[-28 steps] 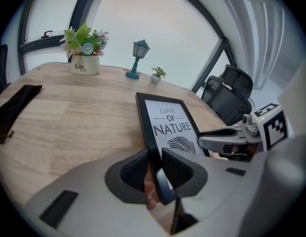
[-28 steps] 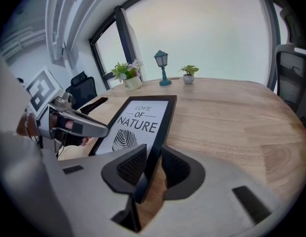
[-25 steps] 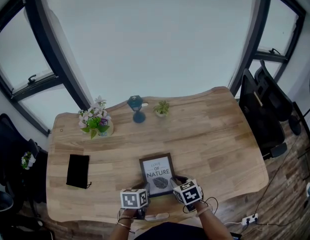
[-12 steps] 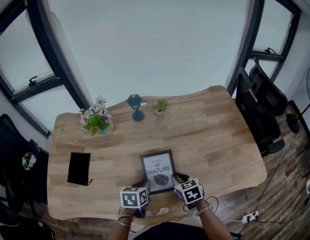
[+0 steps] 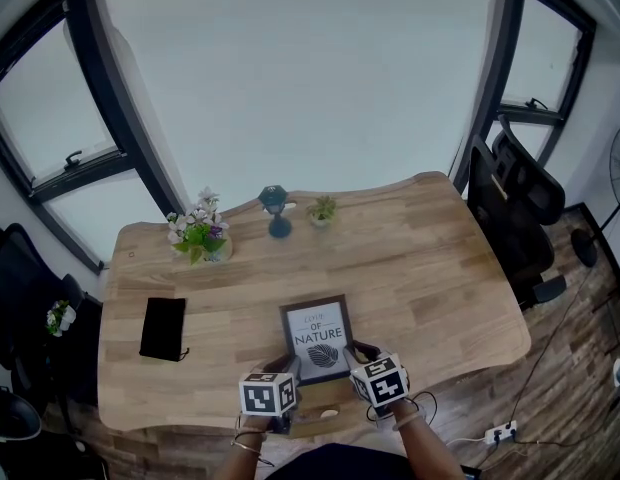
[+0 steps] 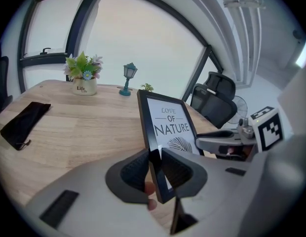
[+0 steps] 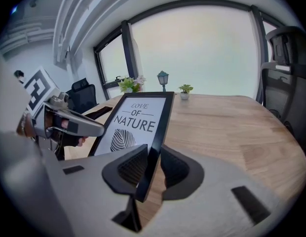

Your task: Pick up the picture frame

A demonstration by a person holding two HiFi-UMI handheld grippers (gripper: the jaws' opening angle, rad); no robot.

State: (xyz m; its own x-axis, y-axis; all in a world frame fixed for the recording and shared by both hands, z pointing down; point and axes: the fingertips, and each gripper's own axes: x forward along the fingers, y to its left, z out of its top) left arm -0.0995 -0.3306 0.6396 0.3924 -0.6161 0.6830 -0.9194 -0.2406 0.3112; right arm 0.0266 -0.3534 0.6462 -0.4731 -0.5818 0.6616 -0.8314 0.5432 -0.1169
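Observation:
The black picture frame (image 5: 318,338) with a white "Love of Nature" print is held between both grippers, tilted, its near edge off the wooden table (image 5: 430,278). My left gripper (image 5: 286,370) is shut on the frame's lower left edge. In the left gripper view its pads clamp the black border (image 6: 168,125), and a fingertip shows behind the frame. My right gripper (image 5: 356,358) is shut on the lower right edge; in the right gripper view the frame (image 7: 138,120) stands edge-on between its pads. Each gripper view shows the other gripper beside the frame.
A flower pot (image 5: 200,238), a small blue lamp figure (image 5: 277,208) and a tiny potted plant (image 5: 321,211) stand along the table's far edge. A black pouch (image 5: 163,327) lies at the left. Dark office chairs (image 5: 510,218) stand off the table's right side.
Both grippers have risen a little together with the frame, which now tilts up further from the table. The grips look the same.

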